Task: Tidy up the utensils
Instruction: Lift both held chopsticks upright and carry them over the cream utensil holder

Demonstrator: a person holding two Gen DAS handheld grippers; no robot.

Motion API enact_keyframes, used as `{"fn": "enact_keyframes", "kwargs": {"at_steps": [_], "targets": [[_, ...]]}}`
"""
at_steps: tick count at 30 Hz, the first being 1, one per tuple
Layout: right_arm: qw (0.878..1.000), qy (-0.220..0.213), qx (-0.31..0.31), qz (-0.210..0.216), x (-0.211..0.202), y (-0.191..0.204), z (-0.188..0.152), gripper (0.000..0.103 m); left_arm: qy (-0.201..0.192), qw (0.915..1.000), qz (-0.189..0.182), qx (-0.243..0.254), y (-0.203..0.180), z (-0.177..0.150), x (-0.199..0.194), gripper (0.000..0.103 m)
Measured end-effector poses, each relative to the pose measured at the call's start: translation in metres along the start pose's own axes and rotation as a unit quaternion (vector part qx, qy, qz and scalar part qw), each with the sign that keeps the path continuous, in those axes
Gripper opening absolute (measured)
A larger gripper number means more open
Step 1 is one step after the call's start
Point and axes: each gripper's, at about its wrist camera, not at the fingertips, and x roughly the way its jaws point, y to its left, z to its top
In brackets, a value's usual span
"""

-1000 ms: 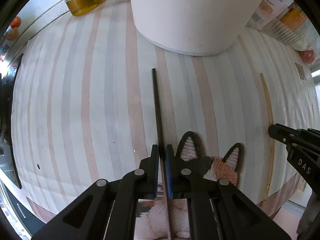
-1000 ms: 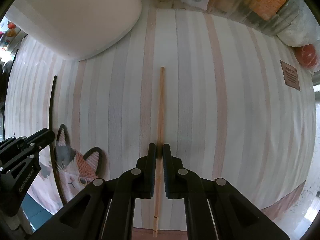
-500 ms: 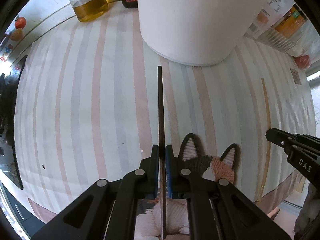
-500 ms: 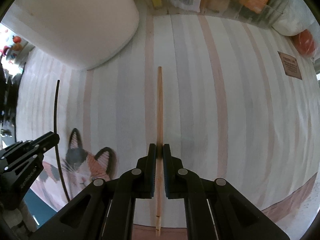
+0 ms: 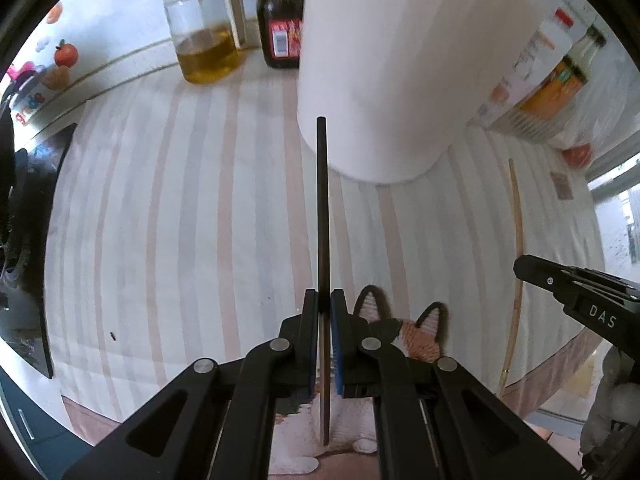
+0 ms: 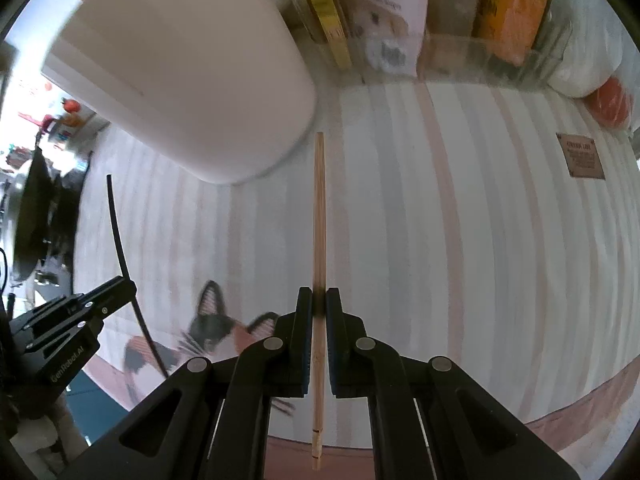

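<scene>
Left wrist: left tongs [image 5: 325, 304] clamp dark chopstick [image 5: 322, 200], white canister [image 5: 384, 64] directly ahead; right tongs [image 6: 319, 304] clamp wooden chopstick [image 6: 319, 216].

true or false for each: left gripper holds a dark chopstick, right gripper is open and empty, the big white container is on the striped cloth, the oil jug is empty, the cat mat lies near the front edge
1. The left gripper holds a dark chopstick: true.
2. The right gripper is open and empty: false, it is shut on a light wooden chopstick.
3. The white container stands on the striped cloth: true.
4. The oil jug is empty: false, yellow oil fills its lower part.
5. The cat mat lies near the cloth's front edge: true.
</scene>
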Motion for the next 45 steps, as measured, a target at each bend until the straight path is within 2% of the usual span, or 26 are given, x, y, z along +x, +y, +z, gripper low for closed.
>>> {"fn": "enact_keyframes", "kwargs": {"at_steps": [15,27,36,45], "targets": [[0.997,-0.060,-0.017,0.037,-0.049,0.036,0.024,0.007,-0.087,0.9954,-0.014,-0.037,0.021,0.008,-0.056,0.003],[0.991,-0.120,-0.022,0.057,-0.097,0.052,0.040,0.007,-0.169,0.9841,-0.019,-0.051,0.033,0.016,-0.117,0.003],[0.978,-0.190,-0.030,0.077,-0.153,0.068,0.066,0.007,-0.230,0.9721,-0.023,-0.043,0.035,0.028,-0.177,0.003],[0.957,-0.276,-0.047,0.081,-0.207,0.097,0.107,0.006,-0.274,0.9609,-0.024,-0.030,0.025,0.042,-0.224,0.003]]}}
